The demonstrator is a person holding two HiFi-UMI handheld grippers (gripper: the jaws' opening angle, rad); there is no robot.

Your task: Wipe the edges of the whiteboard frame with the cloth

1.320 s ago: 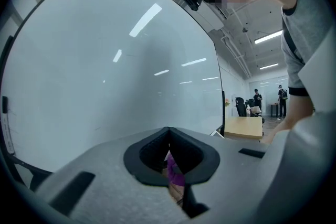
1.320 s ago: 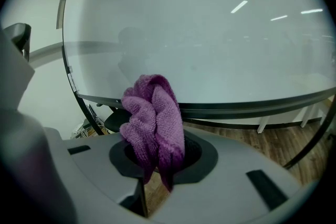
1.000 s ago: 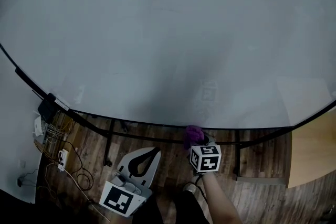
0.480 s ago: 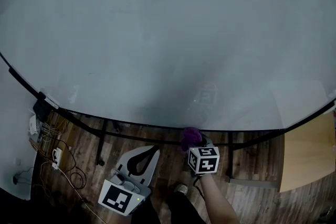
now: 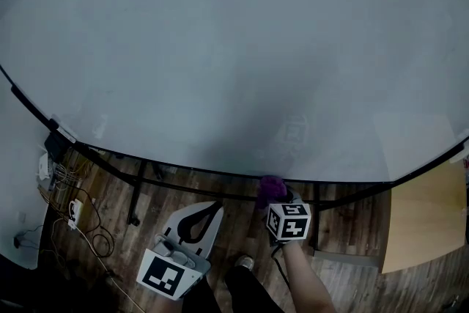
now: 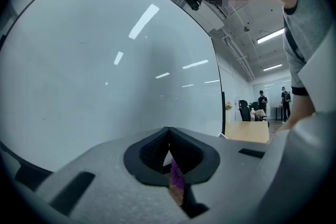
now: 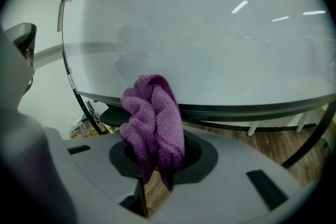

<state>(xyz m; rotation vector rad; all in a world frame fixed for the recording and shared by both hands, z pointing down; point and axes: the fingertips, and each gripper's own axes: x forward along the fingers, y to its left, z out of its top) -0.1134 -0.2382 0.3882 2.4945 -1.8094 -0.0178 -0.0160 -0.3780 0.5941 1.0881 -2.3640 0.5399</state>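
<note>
**A:** Is the left gripper [image 5: 199,222] doing anything?

**B:** Nope, its jaws are pinched together on nothing, down below the board. The right gripper [image 5: 279,196] clamps the purple cloth [image 5: 270,186] right up at the whiteboard frame [image 5: 344,182]. That bottom edge runs sideways, so right's nearer.

The cloth [image 7: 153,118] is vivid purple with a nubbly looped weave, set against the pale grey-white whiteboard [image 5: 220,48] and its black frame [image 5: 183,170]. The left gripper [image 6: 168,136] and right gripper [image 7: 157,160] are light grey with black jaw linings, and the marker cube [image 5: 288,221] is white with black square patterns. The floor [image 5: 110,209] is dark brown wood planking, and the table [image 5: 421,223] is pale tan.
</note>
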